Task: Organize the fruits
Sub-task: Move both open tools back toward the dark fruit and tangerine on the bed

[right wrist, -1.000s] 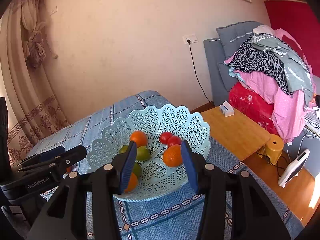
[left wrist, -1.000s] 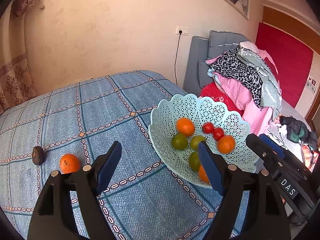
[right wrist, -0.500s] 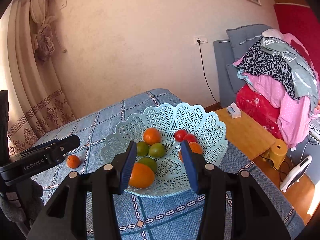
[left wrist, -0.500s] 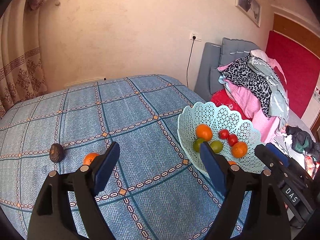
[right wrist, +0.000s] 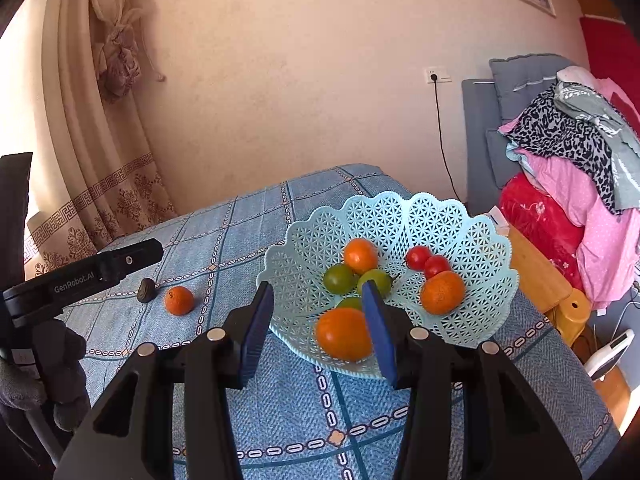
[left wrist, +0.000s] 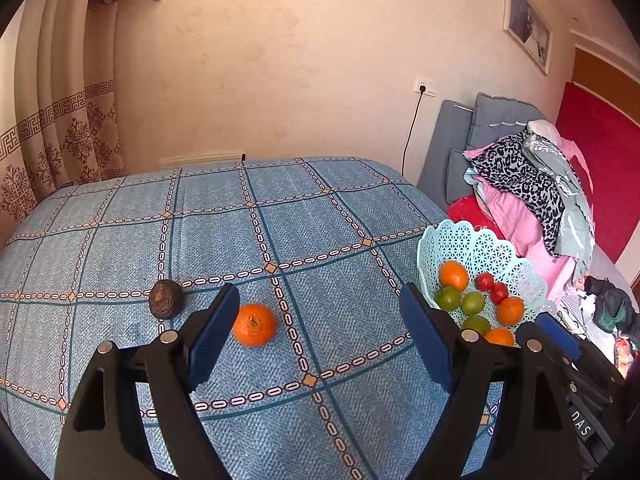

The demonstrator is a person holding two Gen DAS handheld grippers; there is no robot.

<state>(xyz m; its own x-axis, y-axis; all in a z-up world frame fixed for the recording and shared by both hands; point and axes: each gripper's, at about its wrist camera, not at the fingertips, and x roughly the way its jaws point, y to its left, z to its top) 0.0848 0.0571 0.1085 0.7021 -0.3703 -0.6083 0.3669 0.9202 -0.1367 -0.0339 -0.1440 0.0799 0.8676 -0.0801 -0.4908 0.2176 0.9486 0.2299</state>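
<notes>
Orange against blue cloth: one loose mandarin (left wrist: 254,324) sits on the patterned surface (left wrist: 320,240), outside the pale lattice basket (left wrist: 472,248) where most of the fruit is already gathered. The left gripper (left wrist: 316,336) hangs over it with its fingers (left wrist: 212,336) spread wide and empty, and the mandarin lies just ahead, off toward the left finger rather than centred in the gap. It is the nearer tool by far; the right gripper (right wrist: 316,332) waits over the basket's near rim, its fingers also apart and holding nothing. The mandarin is round, slightly flattened, stem dimple facing up, so it has no real long axis to line up with. A dark, wrinkled avocado (left wrist: 166,299) rests just beyond it to the left, close but not touching. I'd guess the left gripper needs a small shift left before closing.
</notes>
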